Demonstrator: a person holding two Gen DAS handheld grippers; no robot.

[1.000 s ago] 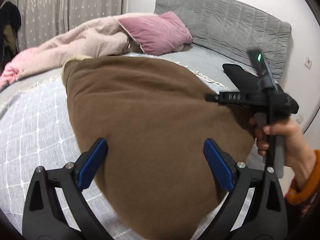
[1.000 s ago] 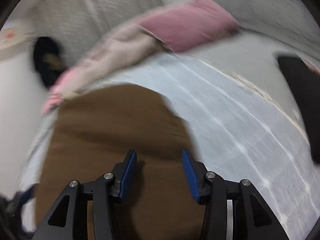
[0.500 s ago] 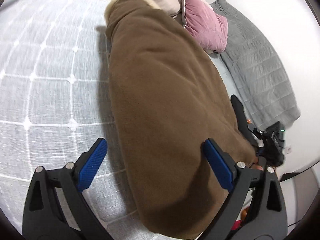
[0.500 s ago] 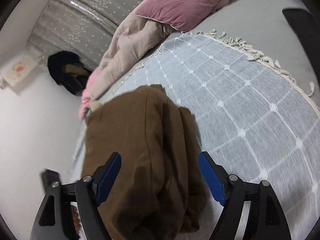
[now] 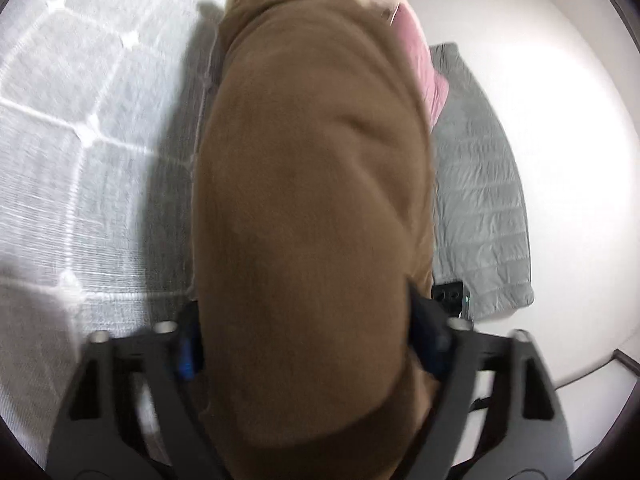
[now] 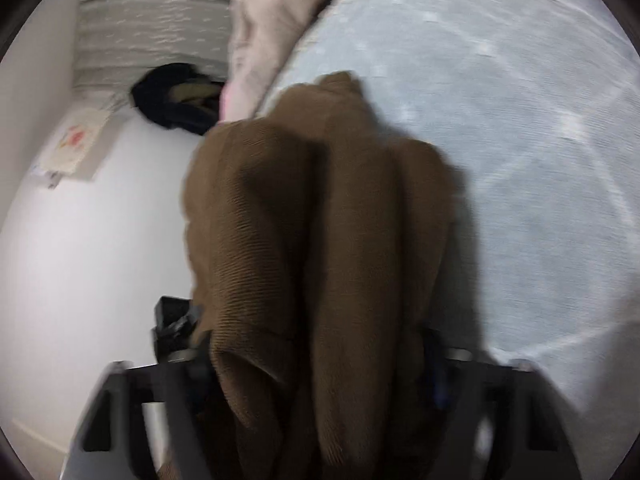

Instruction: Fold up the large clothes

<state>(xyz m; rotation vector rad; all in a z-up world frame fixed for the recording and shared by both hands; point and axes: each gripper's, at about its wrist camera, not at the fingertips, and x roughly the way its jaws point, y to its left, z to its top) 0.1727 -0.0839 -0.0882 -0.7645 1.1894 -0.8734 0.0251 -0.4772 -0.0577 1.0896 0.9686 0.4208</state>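
A thick brown fleece garment (image 5: 312,168) lies folded in a long bundle on the grey checked bedspread (image 5: 80,128). My left gripper (image 5: 308,344) has one end of the bundle between its blue pads (image 5: 186,354); the jaws are closing and the fabric fills the gap and touches both pads. In the right wrist view the other end of the brown garment (image 6: 320,208) shows bunched in several folds. My right gripper (image 6: 320,364) is closing around it, and the cloth covers most of its pads. Each view catches a small black part of the other gripper (image 6: 172,320) beside the bundle.
A pink pillow (image 5: 424,68) and a pale pink blanket (image 6: 264,32) lie at the head of the bed. A grey quilted cover (image 5: 480,208) hangs by the white wall. Dark clothing (image 6: 176,100) hangs near the curtain (image 6: 152,24).
Both grippers have dropped and rolled toward the garment's ends. Their jaws stood wide around the fabric half a second ago and have now narrowed onto it. Both views are blurred by motion.
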